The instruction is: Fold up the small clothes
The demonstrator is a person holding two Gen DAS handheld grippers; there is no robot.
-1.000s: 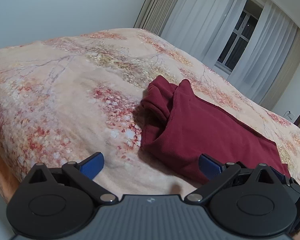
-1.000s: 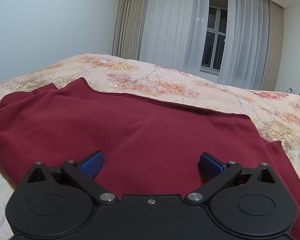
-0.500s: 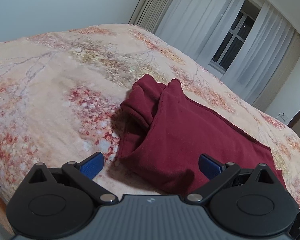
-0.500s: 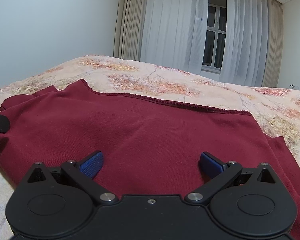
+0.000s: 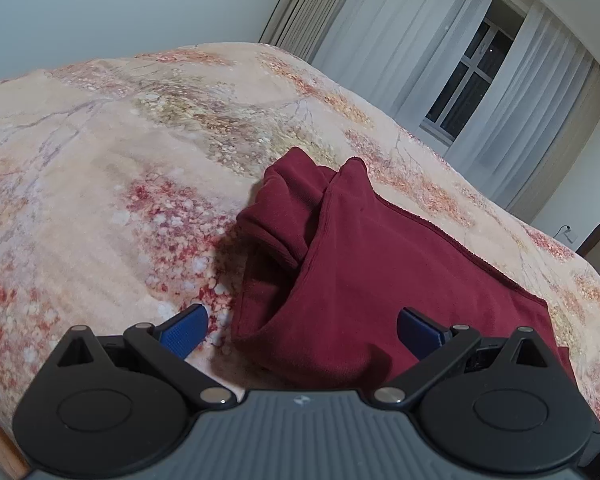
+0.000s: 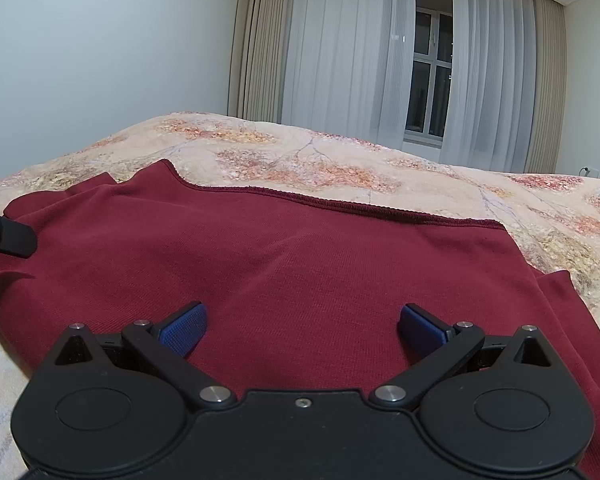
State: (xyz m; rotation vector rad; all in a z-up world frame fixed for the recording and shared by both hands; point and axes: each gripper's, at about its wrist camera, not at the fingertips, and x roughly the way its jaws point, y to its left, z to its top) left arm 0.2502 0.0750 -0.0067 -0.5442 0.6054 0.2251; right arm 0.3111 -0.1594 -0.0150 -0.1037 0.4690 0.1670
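Left wrist view shows a red cloth (image 5: 379,264) lying on the bed (image 5: 120,160). It is partly folded, with a flat top layer and a bunched, rolled part at its far left end. One stitched edge runs along its far side. The left hand-held gripper (image 5: 301,330) is low over the near left corner of the cloth, and its blue pads (image 5: 184,330) are spread wide with nothing between them. One pad is over the bed cover, the other over the cloth.

Right wrist view shows the same cloth (image 6: 300,264) filling most of the picture. The right hand-held gripper (image 6: 303,330) is just over the cloth's near part, spread wide too, pinching nothing. A black piece of the left hand-held gripper (image 6: 8,236) pokes in over the cloth's left end.

The bed has a flowery cover. White curtains (image 6: 339,60) and a dark window (image 6: 429,72) are behind it.
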